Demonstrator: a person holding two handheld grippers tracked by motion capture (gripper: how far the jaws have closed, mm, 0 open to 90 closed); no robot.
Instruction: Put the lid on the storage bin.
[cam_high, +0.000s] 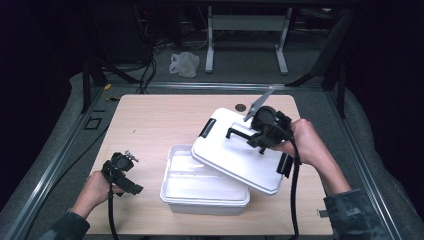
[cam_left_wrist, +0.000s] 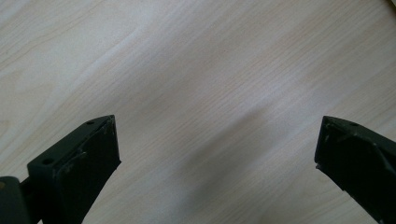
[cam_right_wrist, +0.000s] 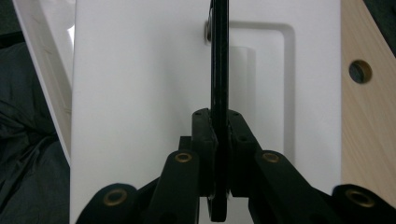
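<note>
wooden table (cam_high: 150, 125), white box (cam_high: 200, 187) half under lid (cam_high: 240, 150)

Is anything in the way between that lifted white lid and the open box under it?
Nothing visible. The right gripper is shut on the lid's black handle and holds the lid tilted over the box. The box's inside looks bare where it shows, and the left gripper sits open off to the side.
</note>
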